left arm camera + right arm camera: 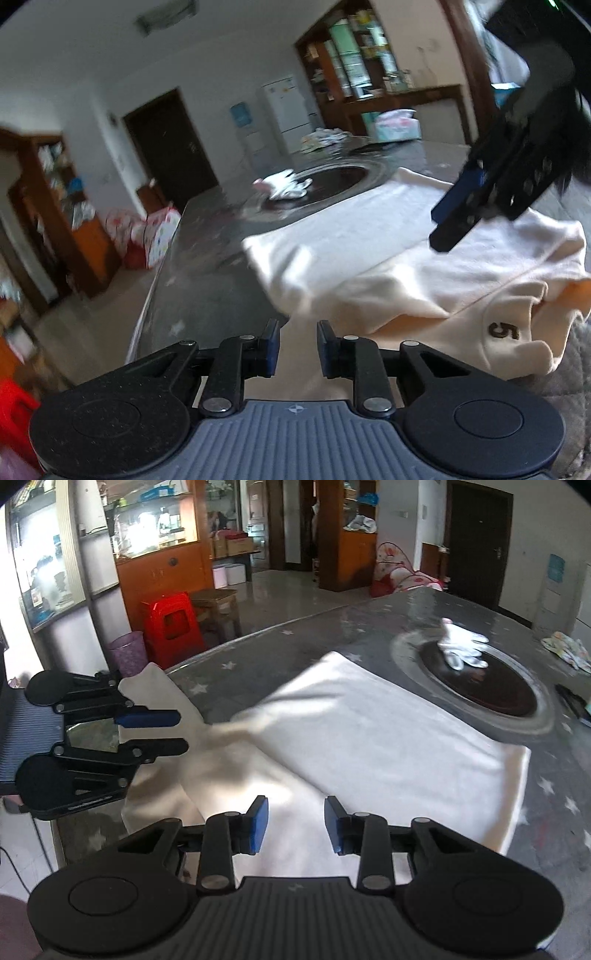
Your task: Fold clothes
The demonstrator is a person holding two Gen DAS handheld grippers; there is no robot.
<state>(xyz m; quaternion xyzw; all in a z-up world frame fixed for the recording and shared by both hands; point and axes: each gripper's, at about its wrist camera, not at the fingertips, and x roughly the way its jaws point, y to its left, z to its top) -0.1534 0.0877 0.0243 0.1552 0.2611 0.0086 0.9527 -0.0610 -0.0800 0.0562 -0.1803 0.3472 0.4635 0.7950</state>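
**Midway, a cream shirt waits for its next crease**

Now half folded, the cream garment [369, 738] lies by the near edge of the star-patterned desk [258, 646]. Next fold should pinch one layer only and drag flat. Right hand-held gripper [295, 823] hovers tilted down, released; left hand-held gripper [297, 347] points lower-left, jaws narrowly parted, seemingly empty, though blur obscures contact.

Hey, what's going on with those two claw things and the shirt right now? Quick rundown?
Left gripper and right gripper both open, nothing between pads. Cream cotton shirt partly folded on grey star-patterned table. White crumpled cloth beyond, not in the way.
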